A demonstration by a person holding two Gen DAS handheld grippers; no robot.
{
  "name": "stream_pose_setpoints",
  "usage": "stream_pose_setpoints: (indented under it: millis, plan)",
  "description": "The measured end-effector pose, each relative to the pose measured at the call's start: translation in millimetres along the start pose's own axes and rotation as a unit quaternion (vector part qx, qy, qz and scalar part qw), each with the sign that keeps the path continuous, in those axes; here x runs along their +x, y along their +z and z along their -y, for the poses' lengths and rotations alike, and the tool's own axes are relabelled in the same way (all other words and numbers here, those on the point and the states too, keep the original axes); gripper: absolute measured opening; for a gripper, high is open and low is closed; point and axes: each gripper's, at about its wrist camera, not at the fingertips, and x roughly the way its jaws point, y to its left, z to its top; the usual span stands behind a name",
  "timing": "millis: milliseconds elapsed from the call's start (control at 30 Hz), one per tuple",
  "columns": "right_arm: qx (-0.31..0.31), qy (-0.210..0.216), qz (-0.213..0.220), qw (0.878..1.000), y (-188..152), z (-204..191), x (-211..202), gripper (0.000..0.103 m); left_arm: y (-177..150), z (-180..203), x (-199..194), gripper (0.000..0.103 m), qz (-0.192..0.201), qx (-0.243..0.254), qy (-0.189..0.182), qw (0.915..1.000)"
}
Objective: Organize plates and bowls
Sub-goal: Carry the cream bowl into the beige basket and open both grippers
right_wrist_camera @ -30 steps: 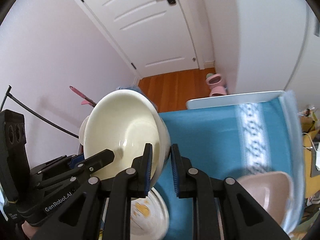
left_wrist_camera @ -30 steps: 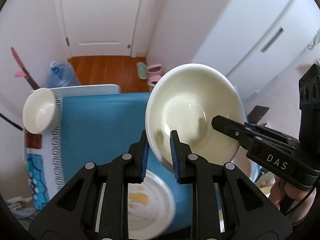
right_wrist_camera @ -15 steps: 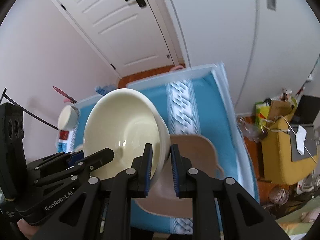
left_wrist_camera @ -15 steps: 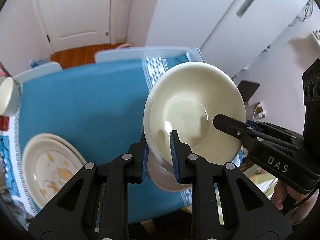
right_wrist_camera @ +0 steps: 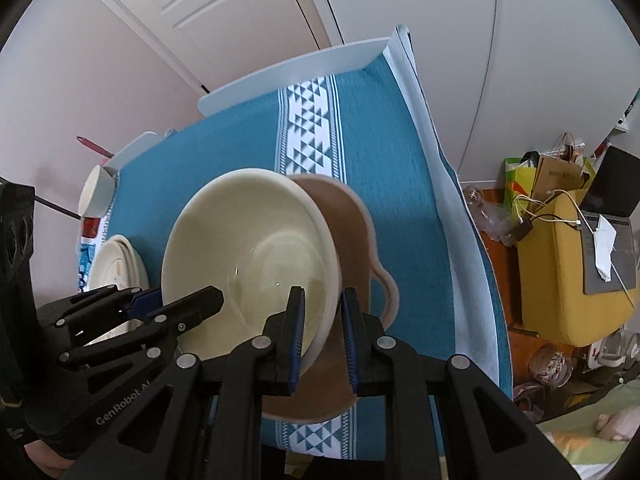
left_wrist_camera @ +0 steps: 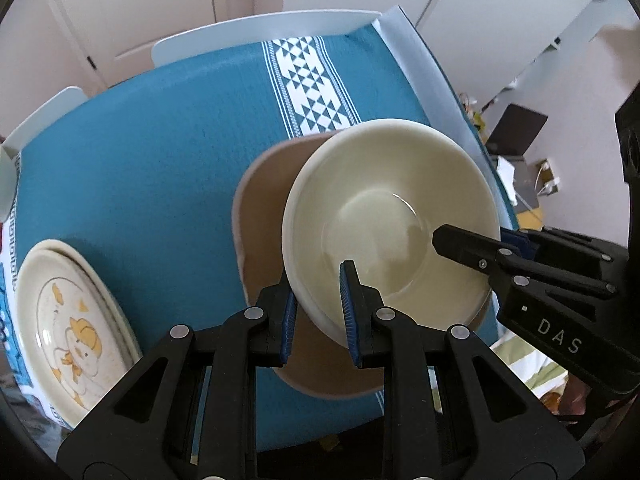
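A cream bowl (left_wrist_camera: 384,216) is held tilted just above a larger brown bowl (left_wrist_camera: 264,196) on the blue tablecloth. My left gripper (left_wrist_camera: 318,312) is shut on the cream bowl's near rim. My right gripper (right_wrist_camera: 322,328) is shut on the opposite rim of the same bowl (right_wrist_camera: 248,248); its fingers (left_wrist_camera: 472,248) show in the left wrist view. The brown bowl (right_wrist_camera: 352,224) lies under and behind the cream bowl. A stack of cream plates with a yellow duck print (left_wrist_camera: 68,328) sits at the table's left.
A small white bowl (right_wrist_camera: 94,192) stands at the far left table edge. The blue cloth (left_wrist_camera: 160,152) has a white patterned band. White chair backs (left_wrist_camera: 256,32) stand behind the table. A yellow seat with bags and cables (right_wrist_camera: 568,264) is on the right.
Both grippers have carried the cream bowl to the right and down, from beyond the plates to just over the brown bowl. The view now looks down on the table.
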Motion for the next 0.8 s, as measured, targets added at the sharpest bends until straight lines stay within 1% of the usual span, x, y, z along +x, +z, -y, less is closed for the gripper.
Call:
stream_pose_setpoints:
  millis: [167,433,733,800]
  plan:
    - [-0.011,-0.010,-0.005,1.000,0.6,2.3,6.2,0.017,-1.5,5.3,6.8,0.018,0.002,0.018,0.011,0.9998]
    - [-0.036,-0.030,-0.014,0.999,0.9,-1.2,8.4,0.017,-1.3,7.3,8.9,0.018,0.008,0.027,0.028,0.9992]
    - [-0.053,-0.041,-0.022,0.998,3.6,-6.4,6.9,0.017,-3.0,9.4,7.6,0.018,0.009,0.037,0.059,0.9976]
    - [-0.057,-0.043,-0.024,0.997,4.7,-8.3,6.3,0.017,-3.4,7.6,6.6,0.018,0.009,0.035,0.058,0.9976]
